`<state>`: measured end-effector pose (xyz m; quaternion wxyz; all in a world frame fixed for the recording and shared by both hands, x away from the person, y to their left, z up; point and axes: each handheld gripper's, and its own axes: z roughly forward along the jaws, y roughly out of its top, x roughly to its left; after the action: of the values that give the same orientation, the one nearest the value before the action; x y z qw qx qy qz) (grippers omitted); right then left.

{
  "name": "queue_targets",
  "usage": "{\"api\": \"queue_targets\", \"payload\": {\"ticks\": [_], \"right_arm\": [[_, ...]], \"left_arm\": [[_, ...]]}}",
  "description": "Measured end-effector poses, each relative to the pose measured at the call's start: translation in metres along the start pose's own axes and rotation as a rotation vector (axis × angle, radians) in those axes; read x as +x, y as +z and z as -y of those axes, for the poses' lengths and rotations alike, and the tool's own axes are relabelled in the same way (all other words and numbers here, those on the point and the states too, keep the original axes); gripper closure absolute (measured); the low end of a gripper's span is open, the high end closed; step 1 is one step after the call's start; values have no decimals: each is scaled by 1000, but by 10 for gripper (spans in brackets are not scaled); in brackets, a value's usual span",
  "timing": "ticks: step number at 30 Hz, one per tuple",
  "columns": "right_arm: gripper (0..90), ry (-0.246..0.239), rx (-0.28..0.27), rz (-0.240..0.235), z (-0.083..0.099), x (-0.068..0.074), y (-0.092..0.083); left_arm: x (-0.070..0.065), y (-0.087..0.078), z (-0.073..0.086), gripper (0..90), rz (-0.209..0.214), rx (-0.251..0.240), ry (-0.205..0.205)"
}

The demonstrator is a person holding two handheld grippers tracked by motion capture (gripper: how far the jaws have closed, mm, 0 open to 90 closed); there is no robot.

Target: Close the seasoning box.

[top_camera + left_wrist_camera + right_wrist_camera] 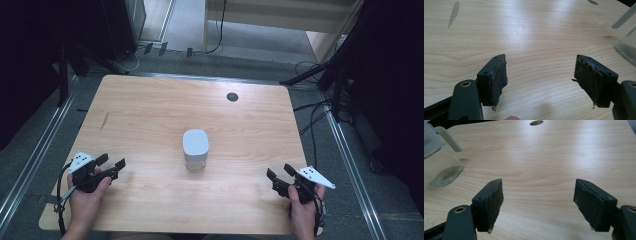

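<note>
Desk (pixel 150 115) of pale wood with rounded corners lies bare around a clear container with a white lid (pixel 195 148) standing near its middle, with a small dark hole (pixel 232 97) toward the far edge. The left tongs (pixel 111 163) rest near the near-left corner and the right tongs (pixel 280 171) near the near-right corner, both well apart from the container. Each pair gapes wide, gripping nothing, its worn black pads (pixel 499 80) over bare wood.
</note>
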<state>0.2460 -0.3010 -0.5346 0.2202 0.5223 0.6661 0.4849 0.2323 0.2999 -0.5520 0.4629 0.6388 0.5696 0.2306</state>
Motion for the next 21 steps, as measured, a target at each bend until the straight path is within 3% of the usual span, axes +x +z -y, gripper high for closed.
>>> {"api": "queue_targets", "payload": {"ticks": [14, 17, 21], "right_arm": [[257, 34, -4, 45, 24, -22, -30], [255, 1, -9, 53, 27, -24, -39], [256, 51, -16, 34, 32, -27, -48]], "left_arm": [[0, 0, 0, 262, 0, 1, 0], [0, 0, 0, 263, 1, 2, 0], [0, 0, 0, 263, 0, 3, 3]]}}
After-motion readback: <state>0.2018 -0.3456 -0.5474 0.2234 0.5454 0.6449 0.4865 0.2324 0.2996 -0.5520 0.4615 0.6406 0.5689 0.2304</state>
